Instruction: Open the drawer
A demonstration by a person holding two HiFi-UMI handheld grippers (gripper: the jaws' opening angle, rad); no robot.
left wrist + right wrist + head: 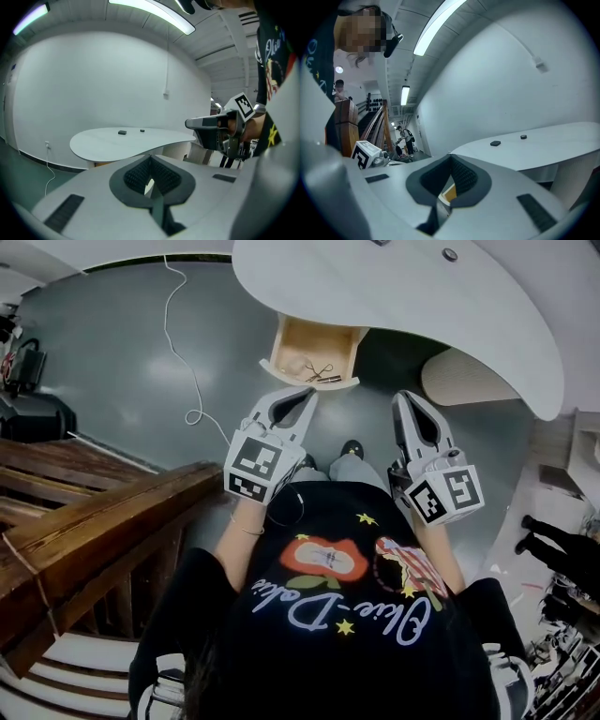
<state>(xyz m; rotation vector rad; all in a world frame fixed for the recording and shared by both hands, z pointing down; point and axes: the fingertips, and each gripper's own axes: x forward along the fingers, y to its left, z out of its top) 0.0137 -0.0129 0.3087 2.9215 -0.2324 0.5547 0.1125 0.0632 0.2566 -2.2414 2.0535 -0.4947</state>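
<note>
The pale wooden drawer [286, 341] stands pulled out from under the white table [403, 296], with a small metal tool [320, 372] lying inside it. My left gripper [307, 396] and right gripper [401, 399] hover just before it. Both pairs of jaws are pressed together, holding nothing.

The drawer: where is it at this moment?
In the head view, the open wooden drawer sticks out from under the white table at top centre, just above the left gripper.
</note>
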